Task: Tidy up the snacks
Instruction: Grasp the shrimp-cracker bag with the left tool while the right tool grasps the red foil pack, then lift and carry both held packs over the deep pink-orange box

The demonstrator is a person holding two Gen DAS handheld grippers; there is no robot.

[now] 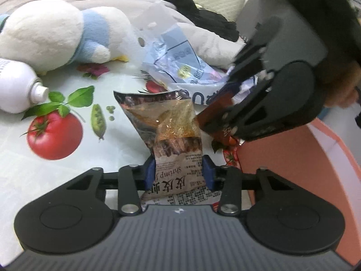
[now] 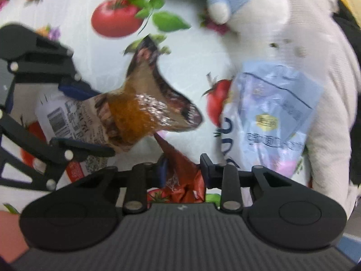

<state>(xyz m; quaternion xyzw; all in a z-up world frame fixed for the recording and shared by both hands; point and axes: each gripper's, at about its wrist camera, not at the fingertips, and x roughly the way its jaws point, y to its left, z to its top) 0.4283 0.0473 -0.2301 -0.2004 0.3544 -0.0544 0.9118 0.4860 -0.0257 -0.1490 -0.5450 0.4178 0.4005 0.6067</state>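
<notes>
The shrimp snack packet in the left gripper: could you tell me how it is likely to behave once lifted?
The shrimp snack packet looks floppy: its top creases and twists. Its glossy film may slip. It is probably light, as the left gripper pinches only its lower end.

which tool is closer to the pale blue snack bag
Right. The right tool, closed on a red packet, sits just beside the pale blue snack bag. The left tool grips the shrimp packet, farther from it.
</notes>
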